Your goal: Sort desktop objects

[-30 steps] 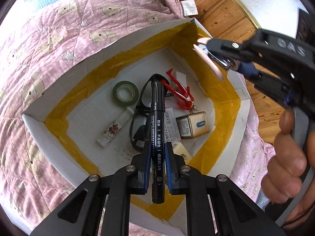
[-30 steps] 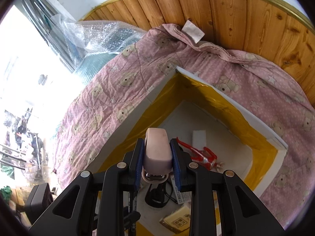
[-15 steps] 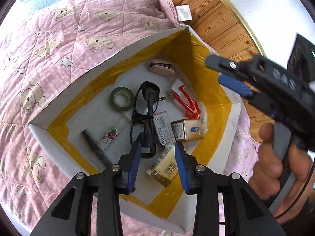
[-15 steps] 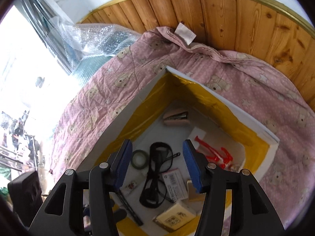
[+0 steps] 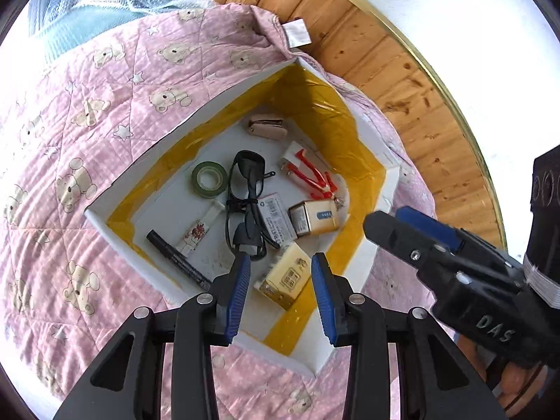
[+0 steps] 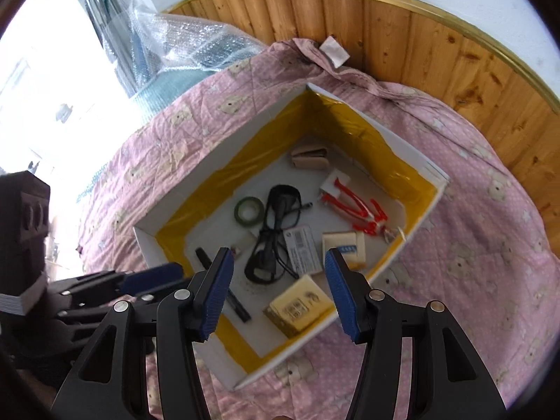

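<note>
A white box [image 5: 392, 182] [image 6: 434, 178] lined with yellow tape sits on the pink quilt. Inside lie a black marker [image 5: 176, 257] [image 6: 227, 288], a pink stapler [image 5: 267, 126] [image 6: 309, 155], black glasses [image 5: 246, 203] [image 6: 276, 234], a green tape roll [image 5: 208, 178] [image 6: 249, 210], red pliers [image 5: 311, 176] [image 6: 357, 204] and small yellow boxes [image 5: 285, 276] [image 6: 299, 306]. My left gripper [image 5: 281, 295] hangs open above the box's near edge, empty. My right gripper [image 6: 280, 292] is open too, empty, above the same edge; its black body [image 5: 437, 255] shows in the left wrist view.
The pink bear-print quilt [image 5: 87, 140] [image 6: 490, 227] spreads around the box. Wooden panelling [image 5: 402, 70] [image 6: 385, 28] and a white wall lie beyond it. Bubble wrap [image 6: 189, 45] is piled at the far left. A hand [image 5: 518, 378] grips the right tool.
Both grippers opened: the marker dropped from the left one and the pink stapler from the right one, both now lying in the box. Both grippers then pulled back and up.
</note>
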Demonstrator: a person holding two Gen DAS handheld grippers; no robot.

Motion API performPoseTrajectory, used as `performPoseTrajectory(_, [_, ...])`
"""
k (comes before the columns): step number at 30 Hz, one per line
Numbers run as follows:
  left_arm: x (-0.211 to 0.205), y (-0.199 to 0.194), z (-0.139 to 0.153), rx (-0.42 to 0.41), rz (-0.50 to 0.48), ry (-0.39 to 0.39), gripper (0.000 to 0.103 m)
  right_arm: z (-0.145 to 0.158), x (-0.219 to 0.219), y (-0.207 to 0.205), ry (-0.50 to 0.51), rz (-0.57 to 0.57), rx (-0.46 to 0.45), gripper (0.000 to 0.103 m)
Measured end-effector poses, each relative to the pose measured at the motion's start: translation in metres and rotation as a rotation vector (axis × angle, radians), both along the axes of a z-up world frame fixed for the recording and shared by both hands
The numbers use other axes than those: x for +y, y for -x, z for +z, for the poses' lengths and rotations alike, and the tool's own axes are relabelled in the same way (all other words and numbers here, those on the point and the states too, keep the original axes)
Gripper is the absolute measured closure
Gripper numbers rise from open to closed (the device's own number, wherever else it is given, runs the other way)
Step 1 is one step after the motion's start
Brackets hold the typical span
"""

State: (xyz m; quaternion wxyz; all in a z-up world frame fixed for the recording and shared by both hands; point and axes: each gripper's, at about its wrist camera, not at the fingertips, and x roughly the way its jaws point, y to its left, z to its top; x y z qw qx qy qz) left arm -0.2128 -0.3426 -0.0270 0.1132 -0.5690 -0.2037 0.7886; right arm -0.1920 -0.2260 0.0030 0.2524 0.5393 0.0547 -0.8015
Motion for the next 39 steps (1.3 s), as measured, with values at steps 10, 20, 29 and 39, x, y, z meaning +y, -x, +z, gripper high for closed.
performPoseTrajectory(10, [0.000, -0.028, 0.023, 0.033, -0.026, 0.018, 0.062, 0.017, 0.021, -0.032, -0.037, -0.031, 0.033, 0.045])
performPoseTrajectory(20, [-0.002, -0.054, 0.046, 0.085, -0.038, 0.021, 0.055, 0.029, 0.019, -0.059, -0.109, -0.012, 0.074, 0.045])
performPoseTrajectory(29, [-0.003, -0.069, 0.063, 0.116, -0.043, 0.005, 0.055, 0.031, 0.010, -0.069, -0.132, 0.063, 0.044, 0.039])
performPoseTrajectory(39, [0.001, -0.064, 0.070, 0.115, -0.055, -0.006, 0.055, 0.037, 0.010, -0.062, -0.134, 0.082, 0.053, 0.037])
